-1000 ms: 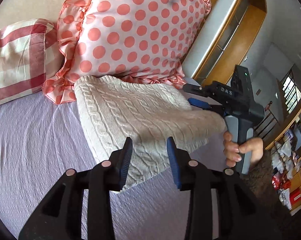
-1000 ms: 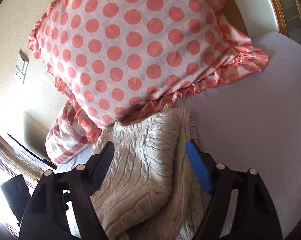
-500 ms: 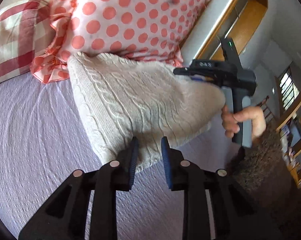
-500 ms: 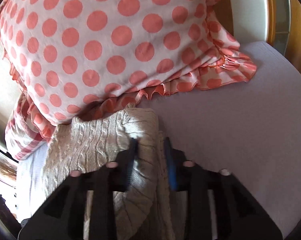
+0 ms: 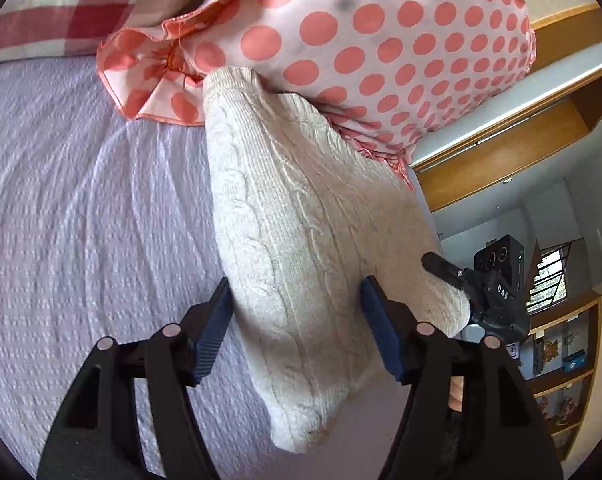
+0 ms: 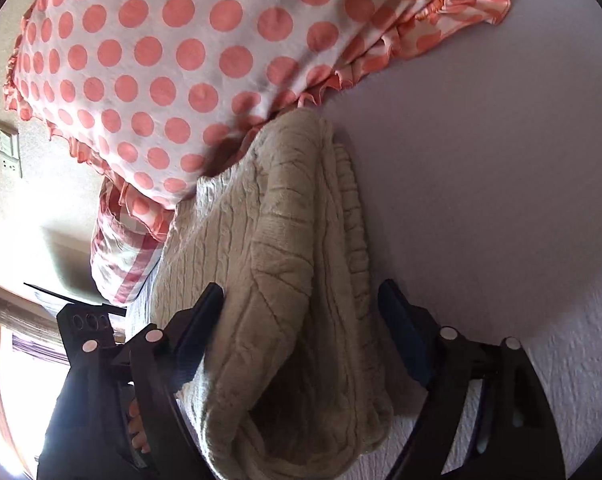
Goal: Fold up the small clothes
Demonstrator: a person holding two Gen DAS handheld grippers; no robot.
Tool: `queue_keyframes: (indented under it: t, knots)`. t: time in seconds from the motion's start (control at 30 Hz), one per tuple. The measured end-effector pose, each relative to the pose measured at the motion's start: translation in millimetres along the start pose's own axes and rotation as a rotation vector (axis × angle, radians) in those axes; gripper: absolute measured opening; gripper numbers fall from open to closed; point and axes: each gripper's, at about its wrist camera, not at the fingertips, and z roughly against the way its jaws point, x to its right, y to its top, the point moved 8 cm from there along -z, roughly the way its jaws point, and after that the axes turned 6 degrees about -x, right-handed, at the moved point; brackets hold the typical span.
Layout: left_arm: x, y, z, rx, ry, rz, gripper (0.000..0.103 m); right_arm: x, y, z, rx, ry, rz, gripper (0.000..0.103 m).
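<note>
While both grippers stand at the near end of the folded sweater (image 5: 301, 240), neither one grips it. Left gripper (image 5: 295, 320): jaws wide apart, one blue pad to each side of the knit bundle, which passes between them without being pinched. Right gripper (image 6: 301, 328): jaws likewise spread, straddling the stacked layers of the same sweater from the opposite side; its body also shows in the left view, just beside the sweater's right edge. Judgement: the open stance on both sides suits a release after setting the garment down, or a readiness to square its edges; which of the two cannot be told.

Sweater: cream cable knit, folded into a thick oblong, lying on the lilac bedspread (image 5: 81, 220). Several layers show at its near end in the right view, so the fold appears largely made.

Beyond the sweater, its far end touches and tucks slightly under the frilled polka-dot pillow (image 5: 381, 40). A red checked pillow (image 5: 61, 8) lies just beside that pillow, farther from the sweater. Wooden shelving (image 5: 501, 152) stands behind.
</note>
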Motion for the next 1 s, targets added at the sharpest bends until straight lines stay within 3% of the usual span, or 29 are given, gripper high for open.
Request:
queue_keyframes:
  t: [0.07,0.1,0.13,0.17,0.2,0.27,0.4,0.47,0.53,0.57,0.63,0.7,0.73,0.77,0.8,0.83,0.9,1.0]
  knots:
    - [-2.9,3.5,-7.0,-0.002,-0.052,0.028,0.066,1.5,-4.7,-3.2,-0.001,0.057,-0.011,0.063]
    - [-4.2,3.3,-7.2,0.001,-0.053,0.028,0.061,1.9,-7.6,-5.2,0.007,0.074,-0.010,0.051]
    - [-3.8,5.3,-9.3,0.000,-0.054,0.027,0.057,0.7,-10.6,-7.5,0.009,0.109,-0.024,0.048]
    - [-5.1,6.1,-9.5,0.002,-0.059,0.034,0.047,-1.9,-13.4,-7.9,0.013,0.136,-0.038,0.043]
    - [-6.4,5.4,-4.6,0.005,-0.072,0.036,0.039,-7.9,-15.9,-7.5,0.015,0.155,-0.037,0.041]
    - [-7.2,4.3,14.9,0.021,-0.070,0.013,0.035,-31.7,-22.6,-9.1,0.010,0.198,-0.002,0.038]
    - [-18.8,-8.8,86.0,0.097,-0.001,-0.073,0.036,-94.7,-48.6,-35.2,-0.051,0.233,0.144,0.035]
    - [-40.1,-17.7,112.8,0.121,0.079,-0.075,0.039,-116.0,-61.6,-63.8,-0.099,0.188,0.211,0.035]
    - [-66.7,-24.0,121.9,0.129,0.197,-0.059,0.043,-126.5,-71.7,-91.9,-0.127,0.072,0.269,0.039]
    - [-77.7,-28.9,124.2,0.127,0.228,-0.047,0.046,-130.2,-74.2,-97.2,-0.113,0.009,0.300,0.049]
    - [-80.8,-38.9,139.8,0.194,0.236,-0.059,0.047,-138.9,-76.4,-86.8,-0.061,-0.072,0.350,0.056]
    - [-77.0,-52.2,167.6,0.290,0.340,-0.115,0.047,-143.2,-78.5,-59.7,0.032,-0.195,0.406,0.085]
    - [-72.0,-62.2,179.0,0.333,0.385,-0.138,0.049,-148.3,-83.3,-41.9,0.099,-0.232,0.439,0.092]
    - [-67.2,-73.0,186.4,0.358,0.422,-0.156,0.059,-152.6,-90.1,-25.1,0.157,-0.255,0.472,0.102]
    - [-61.9,-82.8,188.7,0.370,0.469,-0.172,0.072,-154.2,-98.4,-9.7,0.200,-0.272,0.502,0.102]
    - [-59.9,-95.4,191.4,0.378,0.533,-0.188,0.076,-157.0,-110.1,-0.1,0.223,-0.287,0.534,0.102]
    - [-57.8,-116.8,187.9,0.381,0.677,-0.219,0.094,-156.8,-136.3,6.3,0.225,-0.346,0.584,0.102]
    - [-57.7,-140.8,176.2,0.349,0.805,-0.279,0.099,-145.0,-171.4,-5.2,0.195,-0.470,0.632,0.102]
